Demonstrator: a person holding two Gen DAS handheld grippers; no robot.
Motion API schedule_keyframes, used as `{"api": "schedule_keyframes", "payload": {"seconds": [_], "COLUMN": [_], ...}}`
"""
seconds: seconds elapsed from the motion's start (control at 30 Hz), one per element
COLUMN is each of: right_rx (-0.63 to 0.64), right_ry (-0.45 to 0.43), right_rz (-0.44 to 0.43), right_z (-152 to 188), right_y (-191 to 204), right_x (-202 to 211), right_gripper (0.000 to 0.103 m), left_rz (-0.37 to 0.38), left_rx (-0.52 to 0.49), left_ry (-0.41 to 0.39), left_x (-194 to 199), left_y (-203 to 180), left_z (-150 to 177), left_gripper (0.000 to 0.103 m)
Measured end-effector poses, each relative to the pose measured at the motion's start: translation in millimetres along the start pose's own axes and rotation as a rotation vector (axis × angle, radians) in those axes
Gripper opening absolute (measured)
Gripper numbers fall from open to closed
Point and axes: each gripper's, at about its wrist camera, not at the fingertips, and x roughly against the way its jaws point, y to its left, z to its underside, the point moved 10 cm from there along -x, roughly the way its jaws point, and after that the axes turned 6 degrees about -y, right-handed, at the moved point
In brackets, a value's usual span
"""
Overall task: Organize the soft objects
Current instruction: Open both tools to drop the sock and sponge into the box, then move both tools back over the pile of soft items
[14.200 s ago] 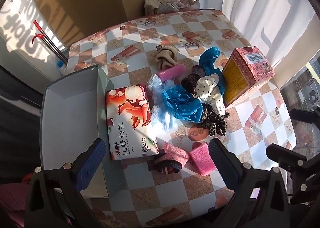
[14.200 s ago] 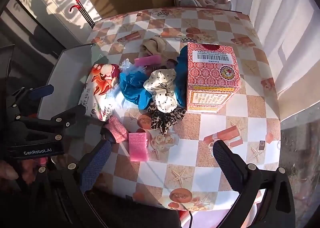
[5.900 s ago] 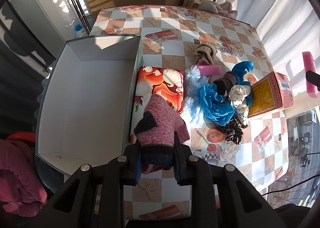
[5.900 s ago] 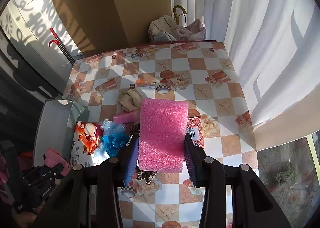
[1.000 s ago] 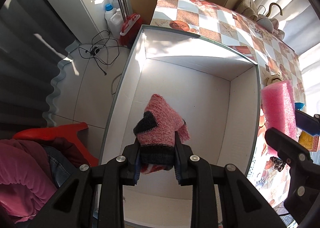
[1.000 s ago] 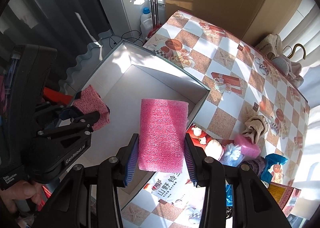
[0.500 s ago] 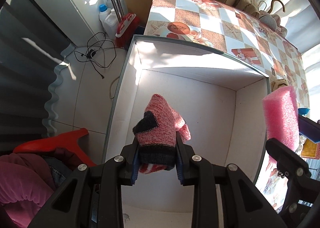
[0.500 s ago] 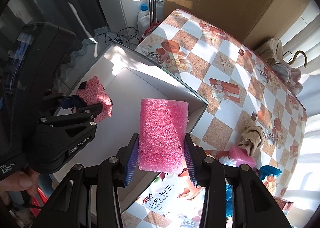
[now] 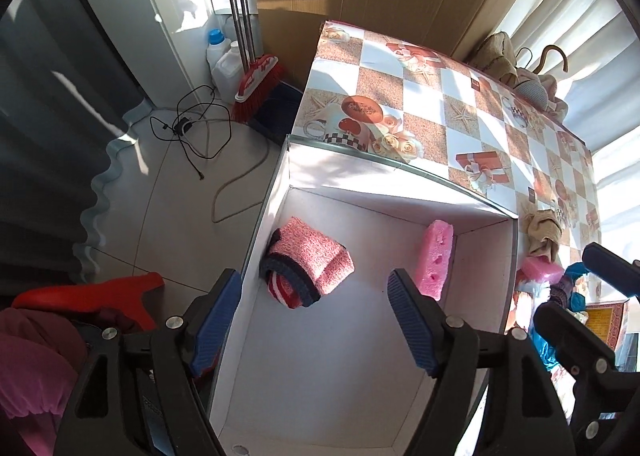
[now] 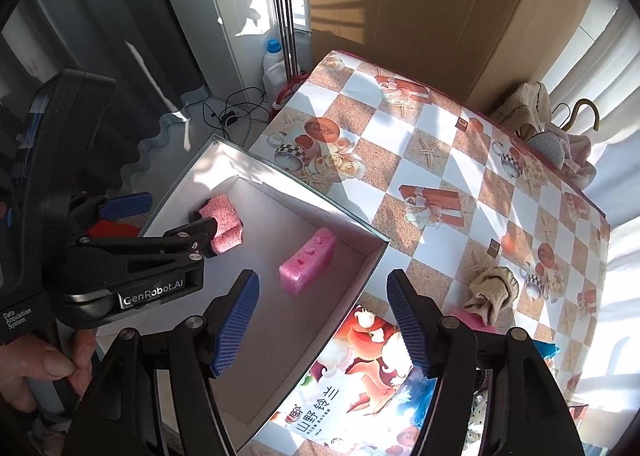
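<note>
1. The pink knitted sock (image 9: 308,268) lies on the floor of the white box (image 9: 400,208), close against its left wall, dark cuff toward the camera.
2. The pink foam block (image 9: 434,264) is in the same box, near the far right corner and well apart from the sock; I cannot tell whether it has settled.
3. The left tongs (image 9: 314,320) hang over the box, pointing steeply down, with their jaws opening and nothing between the blue pads (image 9: 410,322).
4. The right tongs (image 10: 322,322) are just above the box's right wall, their jaws likewise opening and nothing clamped.
5. A hand (image 10: 52,370) grips the left tool's handle.
6. The box sits at the edge of the bench (image 10: 440,160) with its checkered cloth.
7. On the bench beside the box lie a tissue pack (image 10: 360,380), a beige cloth (image 10: 494,288) and more soft things at the right edge.
8. A red broom (image 9: 256,80) stands on the floor beyond.
</note>
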Motion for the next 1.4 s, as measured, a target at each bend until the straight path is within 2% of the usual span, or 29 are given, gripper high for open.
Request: {"api": "schedule_keyframes", "payload": {"seconds": [0.17, 0.27, 0.4, 0.6, 0.73, 0.83, 0.9, 1.07, 1.27, 1.4], "right_rx": [-0.053, -0.067, -0.099, -0.169, -0.285, -0.34, -0.357, -0.323, -0.315, -0.303], "right_ry": [0.0, 0.025, 0.058, 0.124, 0.169, 0.167, 0.153, 0.107, 0.101, 0.086], "right_rz": [-0.009, -0.003, 0.019, 0.057, 0.051, 0.045, 0.031, 0.039, 0.032, 0.038], "right_z": [28, 63, 116, 194, 237, 255, 260, 264, 289, 305], "right_y": [-13, -23, -41, -71, -94, -107, -113, -125, -131, -136], "right_x": [16, 26, 37, 50, 56, 61, 64, 67, 72, 83], "right_gripper": [0.068, 0.068, 0.068, 0.068, 0.068, 0.068, 0.068, 0.068, 0.068, 0.068], "left_rz": [0.036, 0.072, 0.075, 0.114, 0.199, 0.25, 0.253, 0.265, 0.308, 0.3], "left_rx": [0.049, 0.065, 0.046, -0.072, -0.153, -0.238, -0.304, -0.411, -0.384, -0.347], "left_ry": [0.003, -0.011, -0.004, 0.002, 0.009, 0.032, 0.04, 0.03, 0.071, 0.096], "left_x": [13, 23, 33, 50, 62, 69, 72, 79, 59, 36], "left_y": [8, 9, 0, -56, -110, -149, -167, -202, -247, -279], "left_z": [25, 42, 63, 90, 108, 128, 140, 155, 153, 149], "left_gripper": [0.079, 0.079, 0.079, 0.079, 0.079, 0.079, 0.079, 0.079, 0.079, 0.079]}}
